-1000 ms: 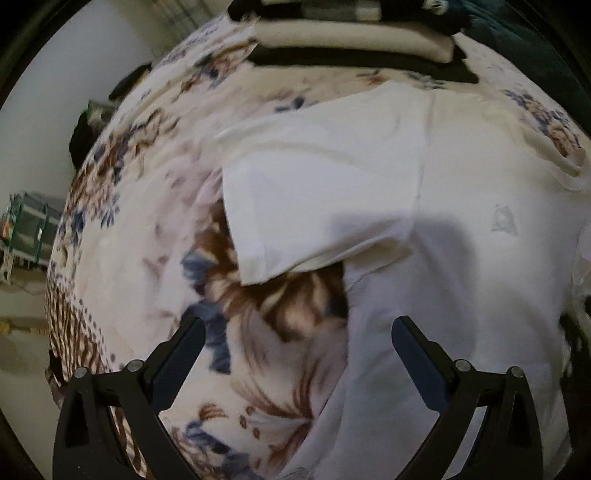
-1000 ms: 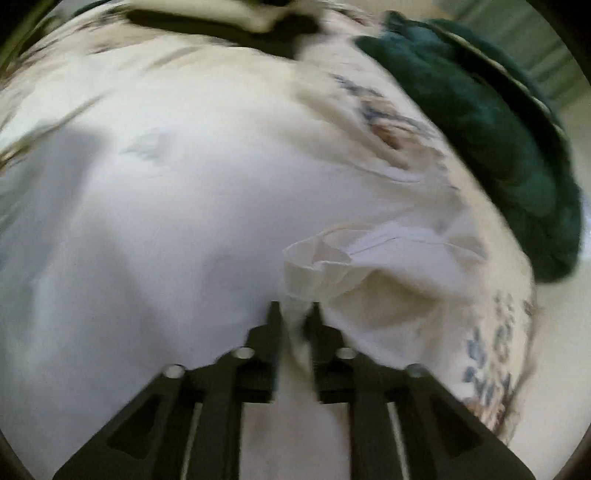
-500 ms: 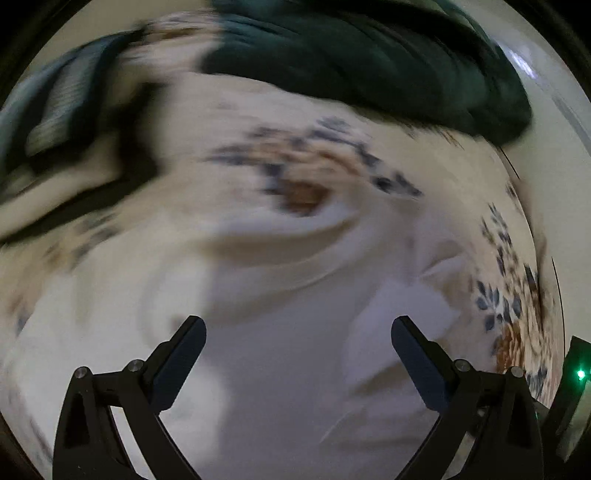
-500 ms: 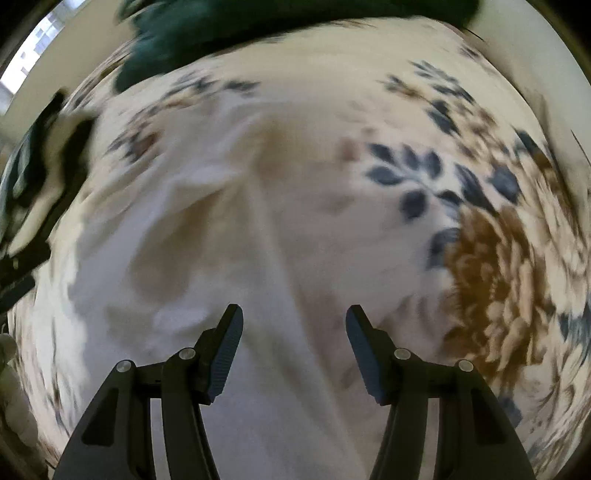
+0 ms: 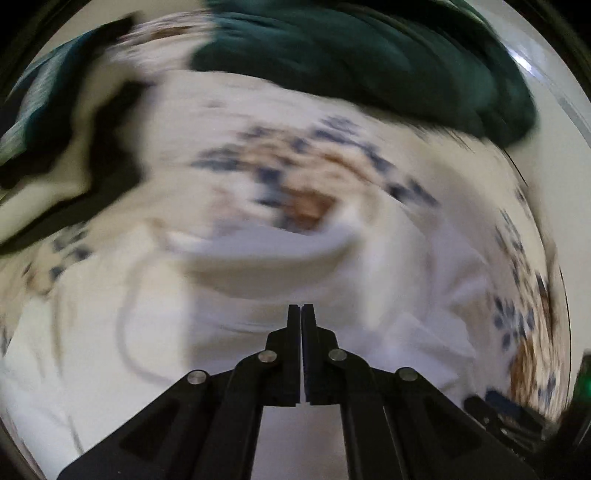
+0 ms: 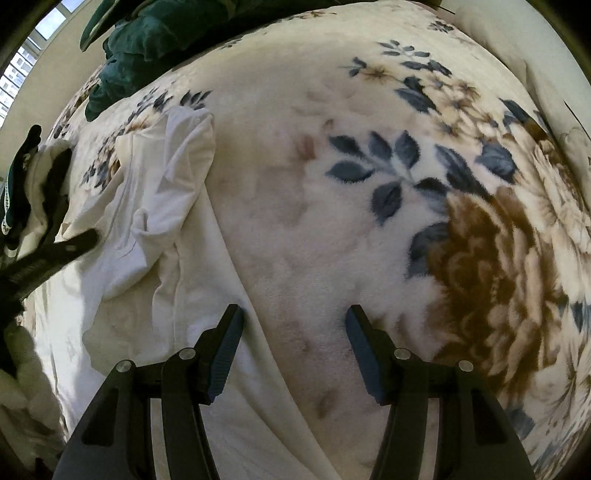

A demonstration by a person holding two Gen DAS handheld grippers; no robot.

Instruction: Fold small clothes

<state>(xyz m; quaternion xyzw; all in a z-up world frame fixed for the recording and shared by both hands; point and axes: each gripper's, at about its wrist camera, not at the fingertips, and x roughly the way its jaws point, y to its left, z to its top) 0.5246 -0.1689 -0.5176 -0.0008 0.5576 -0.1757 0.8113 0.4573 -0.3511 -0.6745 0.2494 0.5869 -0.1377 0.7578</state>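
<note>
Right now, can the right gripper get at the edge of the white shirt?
Probably yes. The right gripper is open and points down at the blanket, with the white shirt and its edge just inside the left finger. Nothing lies in between, so a small shift should do.

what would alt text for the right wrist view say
An open two-finger tool points down at the side edge of a white shirt spread on a floral blanket. The shirt's sleeve is folded inward, and dark green bedding is bunched at the far edge.
</note>
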